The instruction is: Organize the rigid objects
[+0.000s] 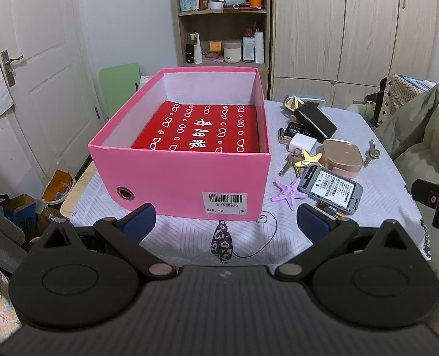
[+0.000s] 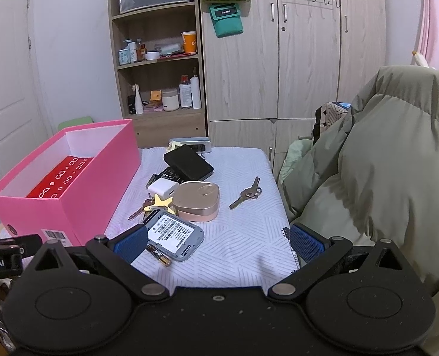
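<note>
The right gripper stood wide open and empty, and the grey flat device with a white barcode label lay just ahead at lower centre of its view, nearly touching its left blue pad, long axis slanting toward lower right. The left gripper, equally spread and holding nothing, faced the open pink cardboard box instead, so the right looked nearer. A small brass-tipped cylinder (possibly a battery) lay against the device's near edge, and the rose-gold rounded case with keys crowded behind it.
</note>
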The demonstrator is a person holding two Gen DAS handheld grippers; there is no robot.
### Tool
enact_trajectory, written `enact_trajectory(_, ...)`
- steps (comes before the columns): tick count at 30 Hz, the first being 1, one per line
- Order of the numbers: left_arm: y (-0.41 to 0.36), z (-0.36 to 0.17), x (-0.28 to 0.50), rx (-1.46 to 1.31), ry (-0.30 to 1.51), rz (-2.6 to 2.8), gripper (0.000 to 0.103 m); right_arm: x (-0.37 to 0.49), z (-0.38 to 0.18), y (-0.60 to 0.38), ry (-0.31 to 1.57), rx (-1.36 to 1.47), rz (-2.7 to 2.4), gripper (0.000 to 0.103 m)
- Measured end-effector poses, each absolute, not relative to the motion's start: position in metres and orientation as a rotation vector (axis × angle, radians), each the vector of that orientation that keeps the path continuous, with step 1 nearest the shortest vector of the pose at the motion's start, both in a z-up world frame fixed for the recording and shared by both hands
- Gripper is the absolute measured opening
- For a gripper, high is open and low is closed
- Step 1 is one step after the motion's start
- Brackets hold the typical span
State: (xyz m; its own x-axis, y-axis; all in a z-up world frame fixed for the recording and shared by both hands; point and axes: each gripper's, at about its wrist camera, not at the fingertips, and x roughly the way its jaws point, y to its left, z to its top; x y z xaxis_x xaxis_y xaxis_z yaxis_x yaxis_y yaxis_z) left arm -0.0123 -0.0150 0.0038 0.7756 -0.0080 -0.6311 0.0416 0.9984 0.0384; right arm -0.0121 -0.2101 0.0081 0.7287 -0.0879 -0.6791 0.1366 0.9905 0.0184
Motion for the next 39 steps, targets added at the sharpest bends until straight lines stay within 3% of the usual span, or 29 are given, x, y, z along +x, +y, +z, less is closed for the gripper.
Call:
enact_trajectory(23,-0.017,-0.011,0.004,0.056,0.753,-0.056,0.103,-0.005,-0.002,-0.209,0.747,0.073,-0.107,0.103)
enact_trajectory(33,-0.015,0.012,0.013,0.152,0.76,-0.169,0.103,-0.004,0.003,-0.221,0.494,0.095,0.03,0.103)
enact_trajectory(39,-0.01,0.028,0.018,0.359,0.704,-0.217,0.102,0.022,-0.007,-0.229,0.62,0.048,0.166,0.1)
